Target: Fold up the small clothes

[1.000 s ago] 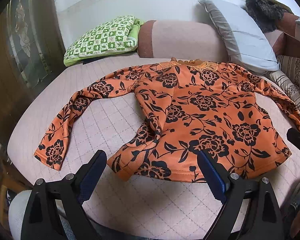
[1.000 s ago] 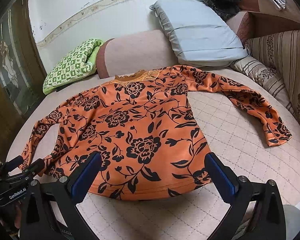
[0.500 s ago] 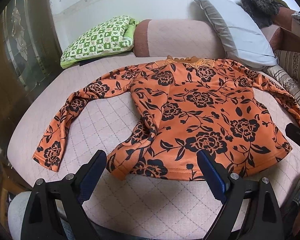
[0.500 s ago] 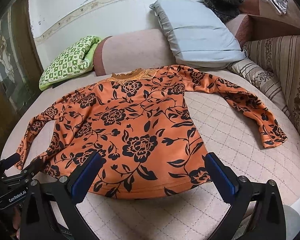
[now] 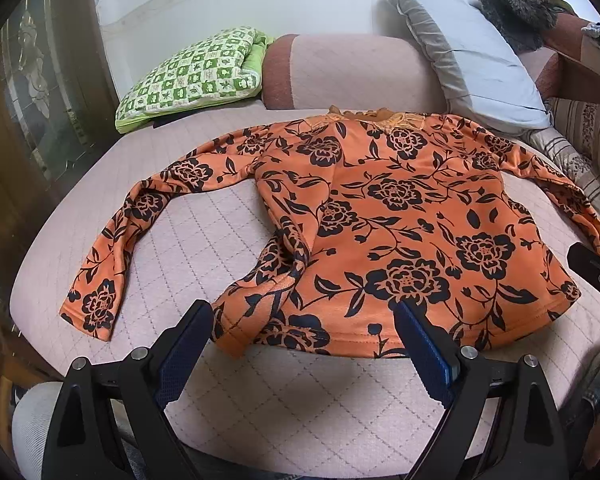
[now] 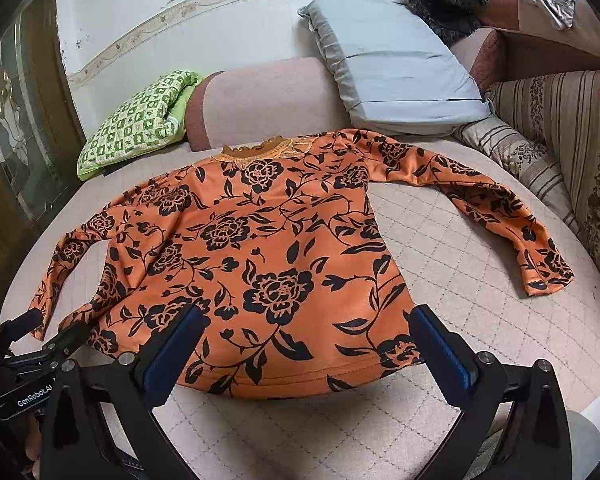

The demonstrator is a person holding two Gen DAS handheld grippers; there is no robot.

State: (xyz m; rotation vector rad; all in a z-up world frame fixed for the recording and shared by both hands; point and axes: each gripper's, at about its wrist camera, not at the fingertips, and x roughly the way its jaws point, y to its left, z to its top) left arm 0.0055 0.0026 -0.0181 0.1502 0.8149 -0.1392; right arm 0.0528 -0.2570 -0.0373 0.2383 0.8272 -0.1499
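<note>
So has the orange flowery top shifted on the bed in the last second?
Cannot tell: the orange top keeps its collar by the pink bolster; only the cameras drift slightly.

We see both views bright and evenly lit by soft daylight, with only faint shadows under the top's hem. Focus is sharp in the middle; the fisheye bends the bed edge and blackens all 4 corners.

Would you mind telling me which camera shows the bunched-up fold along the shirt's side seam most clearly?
The left wrist view: the bunched fold on the orange floral shirt lies just ahead of the open left gripper. The right wrist view shows that edge only obliquely at the far left, foreshortened, with the crease hard to read.
</note>
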